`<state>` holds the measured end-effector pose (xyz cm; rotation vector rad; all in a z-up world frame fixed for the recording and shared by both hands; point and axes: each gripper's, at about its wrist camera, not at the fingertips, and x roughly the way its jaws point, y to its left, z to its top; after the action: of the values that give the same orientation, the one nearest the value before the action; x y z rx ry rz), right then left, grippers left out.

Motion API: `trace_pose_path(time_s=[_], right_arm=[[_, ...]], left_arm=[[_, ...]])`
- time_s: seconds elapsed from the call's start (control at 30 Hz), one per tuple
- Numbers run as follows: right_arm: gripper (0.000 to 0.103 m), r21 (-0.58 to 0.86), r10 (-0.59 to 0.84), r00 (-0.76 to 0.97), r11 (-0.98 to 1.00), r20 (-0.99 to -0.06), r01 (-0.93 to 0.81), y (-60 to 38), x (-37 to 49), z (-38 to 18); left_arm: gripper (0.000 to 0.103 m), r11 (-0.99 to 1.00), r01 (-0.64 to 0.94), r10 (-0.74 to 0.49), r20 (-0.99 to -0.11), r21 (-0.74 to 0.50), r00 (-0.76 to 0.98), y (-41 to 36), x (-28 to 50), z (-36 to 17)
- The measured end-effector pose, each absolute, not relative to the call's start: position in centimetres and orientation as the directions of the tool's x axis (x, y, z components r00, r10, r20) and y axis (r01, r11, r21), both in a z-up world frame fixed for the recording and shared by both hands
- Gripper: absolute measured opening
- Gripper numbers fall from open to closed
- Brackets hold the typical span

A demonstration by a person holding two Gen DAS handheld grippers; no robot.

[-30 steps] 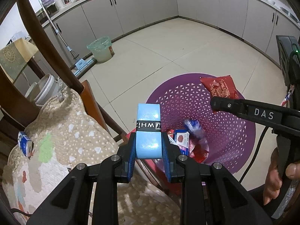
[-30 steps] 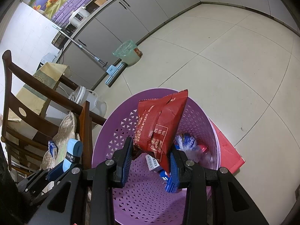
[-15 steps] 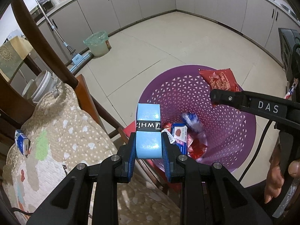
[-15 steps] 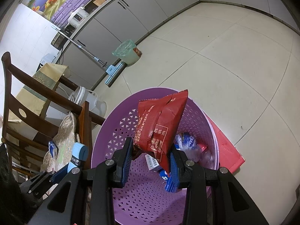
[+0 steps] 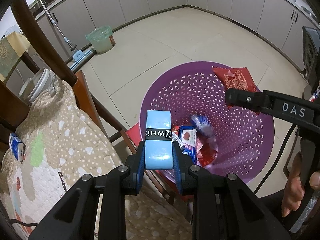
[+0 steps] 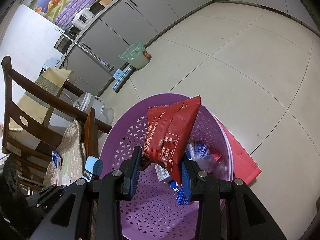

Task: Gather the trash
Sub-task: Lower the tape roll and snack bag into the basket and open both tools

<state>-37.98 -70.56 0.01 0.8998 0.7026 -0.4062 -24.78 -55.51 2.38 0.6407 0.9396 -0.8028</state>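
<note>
Above the purple basket (image 6: 128, 140), a red snack packet (image 6: 170, 132) is gripped near its lower end by the right gripper (image 6: 160, 166), whose jaws are drawn in only as far as the crumpled foil allows; the packet stands upright with most of it above the fingers. In the left wrist view the same packet (image 5: 236, 78) is seen over the far side of the basket (image 5: 250, 144), clamped at the tip of the right gripper (image 5: 232, 98). A light blue roll (image 5: 158, 140) with a black band is clenched between the blue pads of the left gripper (image 5: 158, 160), the jaws being parted by the roll's width. The roll is held over the basket's near rim, beside a wooden chair (image 5: 40, 40) draped with a spotted cushion (image 5: 60, 132). Wrappers and a small blue carton (image 5: 188, 140) are seen lying in the basket's bottom. A second small carton (image 5: 17, 149) is seen on the cushion.
</note>
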Motion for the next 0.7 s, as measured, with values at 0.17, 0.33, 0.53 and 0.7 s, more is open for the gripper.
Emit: trace_pose_path(time_s=[0.17, 0.33, 0.53, 0.7], right_arm=[[0.039, 0.569, -0.035, 0.709, 0.569, -0.704, 0.593, -70.6, -38.0, 0.0], [0.04, 0.569, -0.034, 0.71, 0.57, -0.704, 0.592, -70.7, -38.0, 0.0], [0.04, 0.582, -0.037, 0.722, 0.565, -0.691, 0.585, -70.5, -38.2, 0.2], [0.056, 0.603, -0.044, 0.739, 0.547, -0.672, 0.581, -70.5, -38.7, 0.5]], left_arm=[[0.024, 0.554, 0.824, -0.314, -0.887, 0.118, 0.337, -55.6, -24.6, 2.2], [0.024, 0.555, 0.826, -0.324, -0.89, 0.096, 0.321, -55.4, -24.5, 2.1], [0.037, 0.552, 0.832, -0.354, -0.887, 0.059, 0.298, -54.8, -24.6, 2.7], [0.062, 0.538, 0.843, -0.42, -0.857, 0.03, 0.299, -53.0, -24.8, 4.3]])
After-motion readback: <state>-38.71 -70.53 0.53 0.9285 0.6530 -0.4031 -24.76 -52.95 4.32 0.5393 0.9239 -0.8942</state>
